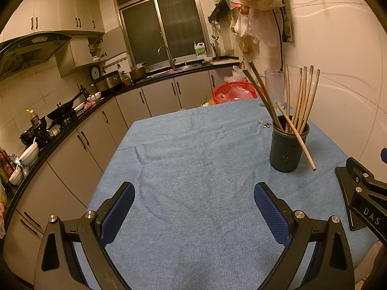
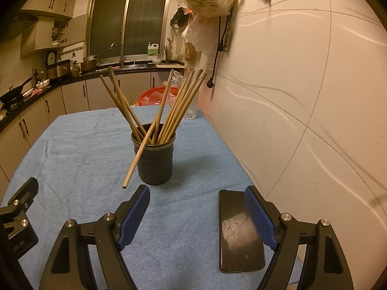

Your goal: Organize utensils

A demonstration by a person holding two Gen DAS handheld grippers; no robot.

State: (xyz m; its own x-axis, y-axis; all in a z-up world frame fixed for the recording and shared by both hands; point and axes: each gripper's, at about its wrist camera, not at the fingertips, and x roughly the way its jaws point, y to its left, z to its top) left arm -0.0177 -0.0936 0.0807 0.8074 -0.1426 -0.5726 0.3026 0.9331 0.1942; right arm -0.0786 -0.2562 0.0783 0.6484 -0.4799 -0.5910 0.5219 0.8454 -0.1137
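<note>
Both claws (image 1: 194, 209) (image 2: 197, 211) gape empty over nubby blue cloth (image 2: 79, 159) near round wooden chopsticks (image 2: 180, 106).

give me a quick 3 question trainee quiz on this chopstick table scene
1. True or false: every chopstick stands fully inside the dark round perforated holder.
2. Which thing lies flat on the blue cloth beside the right gripper? A) spoon B) black smartphone C) plate
3. Fill in: both grippers hold ____.

Key:
1. False. One long wooden chopstick lies tilted across the holder's rim, its lower end hanging outside, off the cloth.
2. B, partly behind one of the right gripper's blue padded fingers.
3. Nothing. The left gripper and the right one are both open and empty.
</note>
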